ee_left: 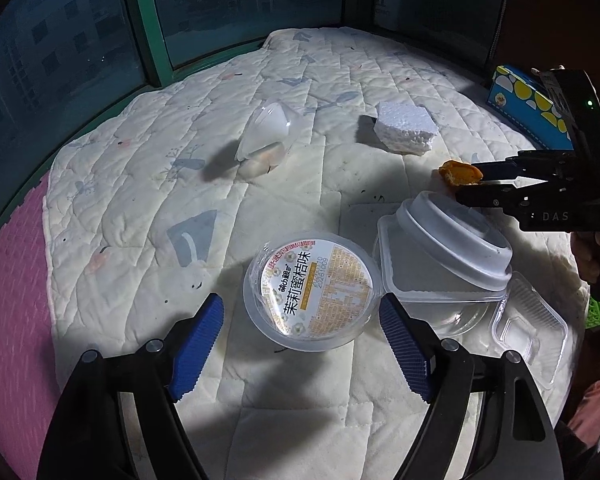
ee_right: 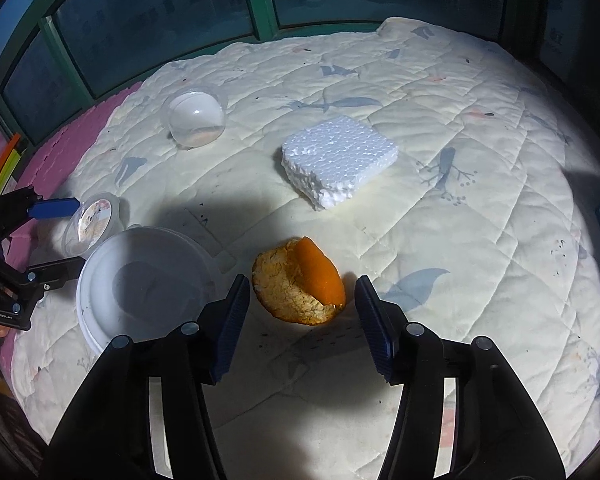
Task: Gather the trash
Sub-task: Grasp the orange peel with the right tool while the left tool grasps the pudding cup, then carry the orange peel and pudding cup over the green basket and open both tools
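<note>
On a white quilt lie several pieces of trash. A round clear cup with a printed label lid [ee_left: 311, 295] sits between the open fingers of my left gripper [ee_left: 302, 344]; it also shows in the right wrist view [ee_right: 93, 222]. An orange peel [ee_right: 300, 282] lies between the open fingers of my right gripper [ee_right: 300, 322]; from the left view the peel [ee_left: 458, 173] is at the right gripper's [ee_left: 470, 182] tips. A white upturned bowl [ee_left: 452, 240] rests on clear trays. A styrofoam block [ee_right: 338, 160] and a clear dome cup [ee_right: 194, 120] lie farther back.
A clear plastic tray [ee_left: 530, 332] lies at the right edge of the quilt [ee_left: 140, 208]. A blue and yellow box [ee_left: 528, 108] stands at the far right. A pink mat [ee_left: 8, 320] is on the left. Green-framed windows [ee_left: 148, 20] run behind.
</note>
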A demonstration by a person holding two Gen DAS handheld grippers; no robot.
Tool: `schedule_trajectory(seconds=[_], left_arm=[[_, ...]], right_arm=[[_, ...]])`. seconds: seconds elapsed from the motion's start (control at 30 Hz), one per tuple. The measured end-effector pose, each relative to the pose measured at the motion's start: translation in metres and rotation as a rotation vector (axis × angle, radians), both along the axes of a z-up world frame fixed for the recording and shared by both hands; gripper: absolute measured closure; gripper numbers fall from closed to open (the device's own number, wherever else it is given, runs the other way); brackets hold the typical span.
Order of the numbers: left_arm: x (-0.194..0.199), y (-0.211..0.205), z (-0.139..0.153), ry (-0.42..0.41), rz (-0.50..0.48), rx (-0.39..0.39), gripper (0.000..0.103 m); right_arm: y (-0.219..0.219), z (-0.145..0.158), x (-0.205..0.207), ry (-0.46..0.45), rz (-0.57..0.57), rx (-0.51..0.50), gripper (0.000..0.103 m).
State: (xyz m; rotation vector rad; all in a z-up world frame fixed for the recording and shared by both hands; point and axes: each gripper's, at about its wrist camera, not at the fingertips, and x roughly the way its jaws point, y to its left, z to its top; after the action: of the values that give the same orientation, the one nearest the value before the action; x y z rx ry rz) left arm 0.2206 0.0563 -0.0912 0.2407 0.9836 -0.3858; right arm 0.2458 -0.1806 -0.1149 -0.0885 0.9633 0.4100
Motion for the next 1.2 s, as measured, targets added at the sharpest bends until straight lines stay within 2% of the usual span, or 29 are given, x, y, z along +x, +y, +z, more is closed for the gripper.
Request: schedule_trajectory(seconds=[0.07,0.2,0.4,0.63,0.93,1.2], left_arm=[[0.001,-0.001,-0.001,-0.002,-0.012,-0.003,0.027],[0.002,-0.003,-0.003,0.006,-0.027,-0.022,0.036],[-0.001,-0.003,-0.003,-0.006,-0.019,-0.031,0.037],[-0.013,0.006,0.005,-0.022,0.024,-0.040,0.038],[-0.045,0.021,0.046,-0.081,0.082,-0.092,0.038],[-0.082,-0.010,0.082,-0.136,0.021,-0.114,0.038]], right_arm=[[0.001,-0.001,0.001,-0.002,0.002,-0.007,0.050],[0.005,-0.002,0.002,-0.010,0.009,-0.025,0.052],[0.006,0.000,-0.002,-0.023,0.003,-0.017,0.062],[-0.007,0.011,-0.015,-0.030,-0.060,0.050,0.066],[-0.027,0.032,-0.059,-0.055,-0.123,0.135,0.066],[-0.058,0.045,-0.115,-0.097,-0.192,0.162,0.066]])
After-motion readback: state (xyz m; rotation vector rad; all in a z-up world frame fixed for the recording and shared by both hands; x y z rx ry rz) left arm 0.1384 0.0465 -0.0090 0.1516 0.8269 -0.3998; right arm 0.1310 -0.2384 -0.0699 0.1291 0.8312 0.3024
